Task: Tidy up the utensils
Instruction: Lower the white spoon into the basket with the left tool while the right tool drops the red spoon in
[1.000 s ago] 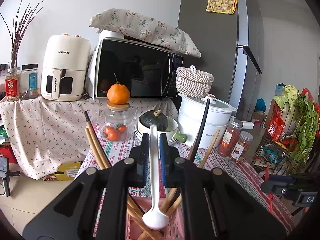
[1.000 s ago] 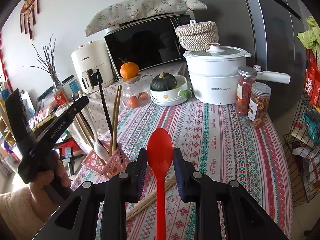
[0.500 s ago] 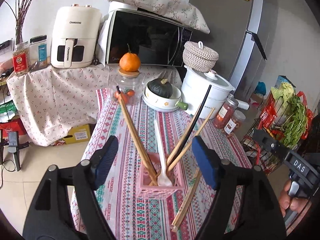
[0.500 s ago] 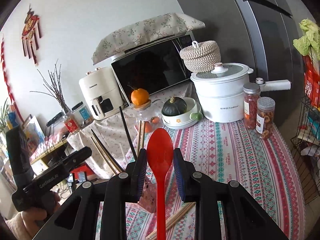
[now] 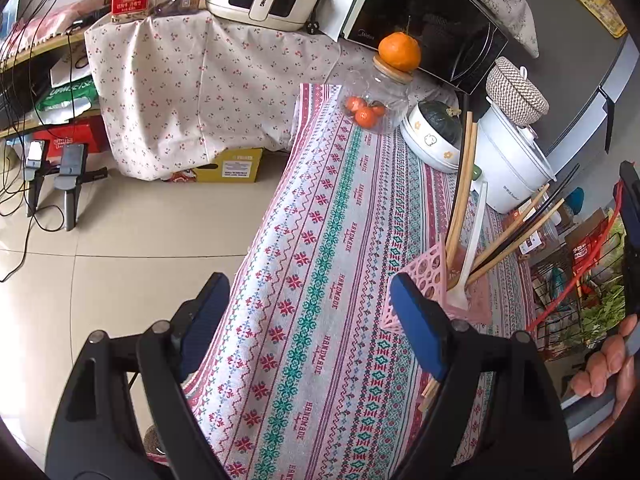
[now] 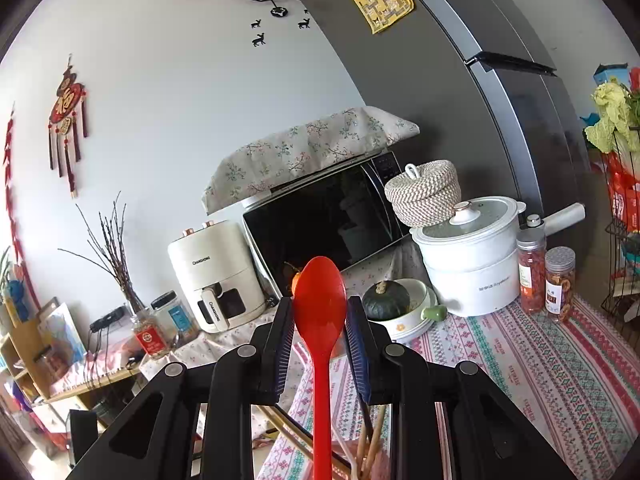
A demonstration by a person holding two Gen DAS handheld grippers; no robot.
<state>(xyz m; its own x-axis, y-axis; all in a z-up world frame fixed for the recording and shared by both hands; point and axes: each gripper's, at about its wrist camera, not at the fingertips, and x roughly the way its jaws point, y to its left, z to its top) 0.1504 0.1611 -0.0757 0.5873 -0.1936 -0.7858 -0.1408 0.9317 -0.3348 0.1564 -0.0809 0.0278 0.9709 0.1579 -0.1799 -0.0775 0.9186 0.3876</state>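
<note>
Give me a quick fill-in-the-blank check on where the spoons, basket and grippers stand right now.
1. The right gripper is shut on a ____ spoon.
2. The white spoon stands in the ____ basket with the chopsticks.
3. The left gripper, just opened, holds ____ between its jaws.
4. An orange rests on the glass ____.

Missing words: red; pink; nothing; jar

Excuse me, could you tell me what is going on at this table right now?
A person is sorting utensils with two handheld grippers. The left gripper hangs open and empty beside the pink holder, which already has chopsticks and a white spoon. The right gripper grips a red spoon above the table.
</note>
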